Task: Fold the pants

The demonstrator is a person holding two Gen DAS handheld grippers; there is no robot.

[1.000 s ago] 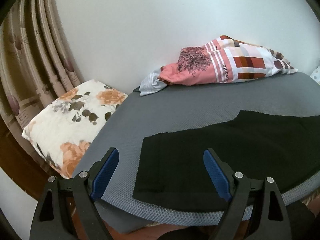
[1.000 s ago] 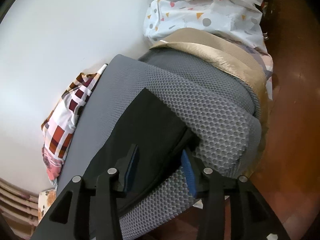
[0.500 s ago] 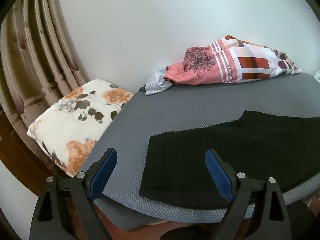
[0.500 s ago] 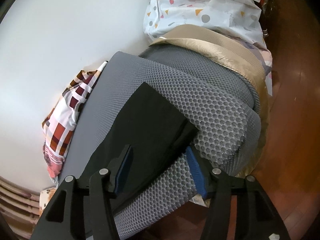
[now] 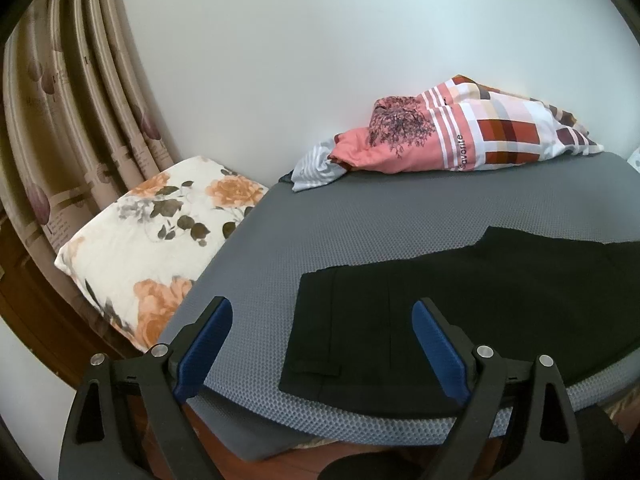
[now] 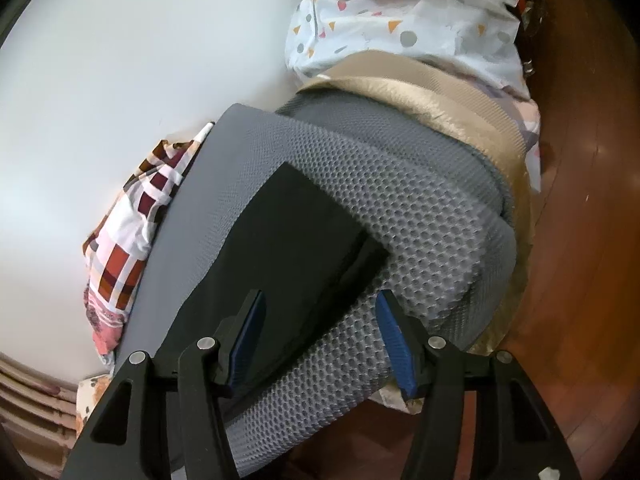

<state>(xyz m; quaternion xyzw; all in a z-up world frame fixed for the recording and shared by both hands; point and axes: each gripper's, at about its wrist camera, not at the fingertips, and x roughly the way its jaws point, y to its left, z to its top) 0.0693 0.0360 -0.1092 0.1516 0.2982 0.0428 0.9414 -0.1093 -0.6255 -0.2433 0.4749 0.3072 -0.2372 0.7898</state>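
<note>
on the grey mesh mattress the black pants lie flat near its front edge. the left gripper hangs spread wide, grasping nothing. the right gripper is opening, pads clear of the pants' end.
</note>
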